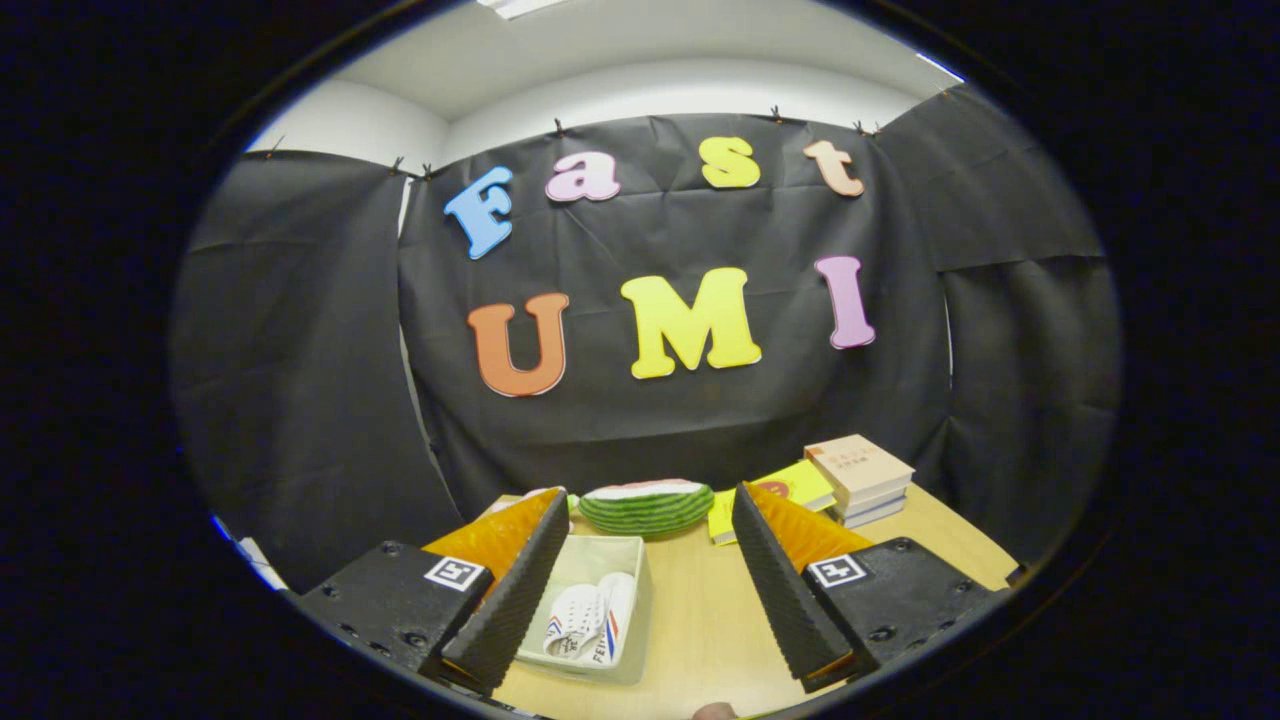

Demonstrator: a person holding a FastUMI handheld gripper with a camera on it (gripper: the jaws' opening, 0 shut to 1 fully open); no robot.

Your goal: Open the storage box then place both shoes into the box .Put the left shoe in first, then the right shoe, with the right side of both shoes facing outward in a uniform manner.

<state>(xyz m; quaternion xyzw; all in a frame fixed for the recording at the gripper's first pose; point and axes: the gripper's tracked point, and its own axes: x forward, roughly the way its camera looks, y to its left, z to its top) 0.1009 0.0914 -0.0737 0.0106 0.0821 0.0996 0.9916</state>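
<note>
Looking across the scene from the biggest thing down, the tabletop (700,610) runs pale and wooden beneath everything, and the task seems close to its end. The gripper (640,590) hangs above the near part of it with its jaws wide apart and nothing between them but bare wood and part of the box; neither finger touches anything.

The storage box (632,600), pale and open at the top, sits on the tabletop at about seven o'clock from the middle of the jaw gap, tucked against and partly behind the left finger. No lid shows on it, so the opening step looks done. Inside lie white shoes (590,620) with a red and blue stripe at the side. I judge that both are in, since two white shapes seem to sit side by side, but the finger hides part of the box and I cannot tell for sure. Nor can I tell which side of each shoe faces outward.

Beyond the jaws at twelve o'clock rests a slice of watermelon (646,505), green-rinded. At about one o'clock lies a yellow book (790,490), and at two o'clock a stack of books (862,478).

What is left, by my reading, is at most a check of the shoes' facing.
</note>
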